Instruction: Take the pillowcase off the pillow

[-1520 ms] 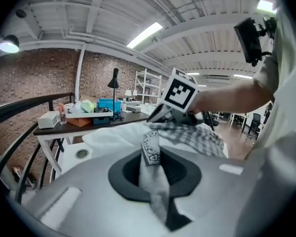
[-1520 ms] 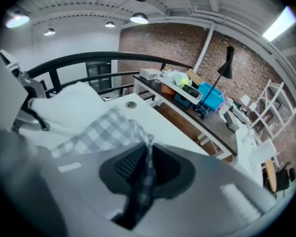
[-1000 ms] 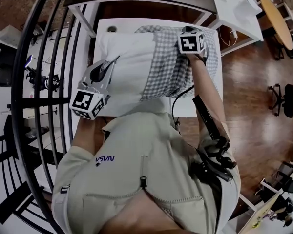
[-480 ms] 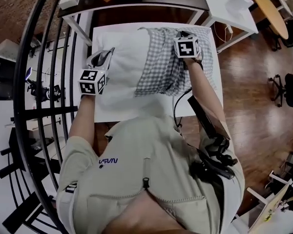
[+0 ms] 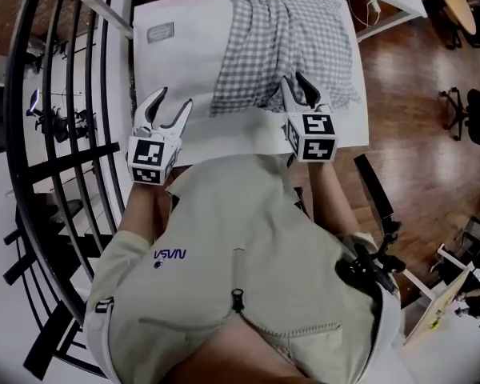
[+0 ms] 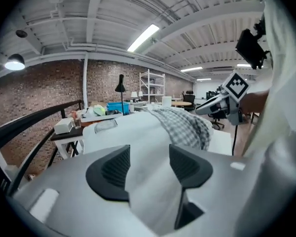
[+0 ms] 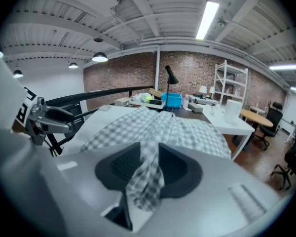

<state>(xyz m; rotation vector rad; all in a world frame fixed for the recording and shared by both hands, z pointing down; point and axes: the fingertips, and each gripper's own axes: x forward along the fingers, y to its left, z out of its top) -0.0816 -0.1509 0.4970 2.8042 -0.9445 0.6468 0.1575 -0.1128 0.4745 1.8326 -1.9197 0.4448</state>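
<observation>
The left claw point(image 5: 174, 101), just opened, holds nothing over the smooth white pillow point(image 5: 184, 54). At 3 o'clock the right claw point(image 5: 298, 86), just opened, has the wrinkled checked pillowcase point(image 5: 288, 38) loose between.

The pillowcase point(image 5: 284, 50) lies on the pillow's point(image 5: 176, 70) right half, atop the table point(image 5: 352, 130).

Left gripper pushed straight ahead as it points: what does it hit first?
Most likely the white pillow, lying right ahead of the left gripper, whose jaws have just been opening with nothing gripped between them.
</observation>
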